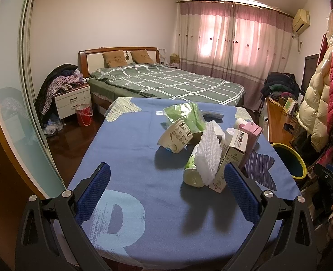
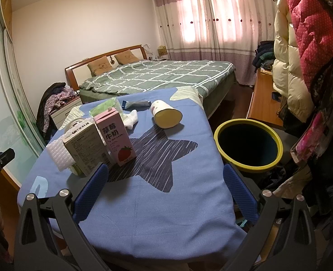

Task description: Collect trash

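A table with a blue cloth (image 1: 130,158) holds a pile of trash: a paper cup on its side (image 1: 175,136), a white foam net (image 1: 208,155), a small bottle (image 1: 191,169), a beige carton (image 1: 233,155), a pink strawberry milk carton (image 2: 116,135), a green bag (image 1: 186,113). Another cup (image 2: 165,114) lies on its side. A yellow-rimmed bin (image 2: 249,145) stands right of the table. My left gripper (image 1: 166,189) is open and empty, just in front of the pile. My right gripper (image 2: 166,189) is open and empty over the cloth (image 2: 157,203), the cartons at its left fingertip.
A bed with a green checked cover (image 1: 166,81) stands behind the table. A nightstand (image 1: 72,100) with clothes and a red bucket (image 1: 83,114) are at the left. Coats (image 2: 302,45) hang at the right above a wooden desk (image 2: 263,103).
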Available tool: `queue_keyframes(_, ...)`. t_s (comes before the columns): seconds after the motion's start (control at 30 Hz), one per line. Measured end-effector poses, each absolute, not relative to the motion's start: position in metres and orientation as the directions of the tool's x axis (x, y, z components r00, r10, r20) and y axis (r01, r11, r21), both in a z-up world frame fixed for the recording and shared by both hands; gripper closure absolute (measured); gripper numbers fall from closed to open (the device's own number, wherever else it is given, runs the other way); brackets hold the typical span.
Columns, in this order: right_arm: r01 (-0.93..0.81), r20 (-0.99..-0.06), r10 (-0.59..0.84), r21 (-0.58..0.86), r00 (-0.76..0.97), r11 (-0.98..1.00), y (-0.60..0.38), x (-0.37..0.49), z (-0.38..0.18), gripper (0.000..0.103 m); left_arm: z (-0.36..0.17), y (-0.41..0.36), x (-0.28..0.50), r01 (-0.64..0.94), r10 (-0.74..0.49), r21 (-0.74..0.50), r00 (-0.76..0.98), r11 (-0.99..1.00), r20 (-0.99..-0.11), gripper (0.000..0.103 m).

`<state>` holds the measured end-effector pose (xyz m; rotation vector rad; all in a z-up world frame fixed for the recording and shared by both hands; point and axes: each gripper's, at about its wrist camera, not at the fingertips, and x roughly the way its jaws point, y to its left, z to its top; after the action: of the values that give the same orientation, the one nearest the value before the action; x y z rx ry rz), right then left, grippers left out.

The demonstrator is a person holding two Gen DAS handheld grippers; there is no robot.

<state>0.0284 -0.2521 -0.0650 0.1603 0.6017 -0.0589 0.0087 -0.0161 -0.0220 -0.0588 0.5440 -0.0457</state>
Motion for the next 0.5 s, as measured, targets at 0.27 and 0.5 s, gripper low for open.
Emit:
queue_keyframes(0.27, 0.081, -0.585, 0.01, 0.129, 0.811, 0.988, -0.242, 0.04, -0.074, 0.006, -0.024, -0.014, 0.012, 0.02, -0.052, -0.067, 0.85, 0.998, -0.524, 0.004)
queue_keyframes(0.5, 0.027, -0.608, 0.051, 0.119, 0.792, 0.993, -0.218, 0.062, -0.085, 0.006, -0.028, -0.004, 0.021, -0.005, -0.037, -0.076, 0.84, 0.997, -0.541, 0.004)
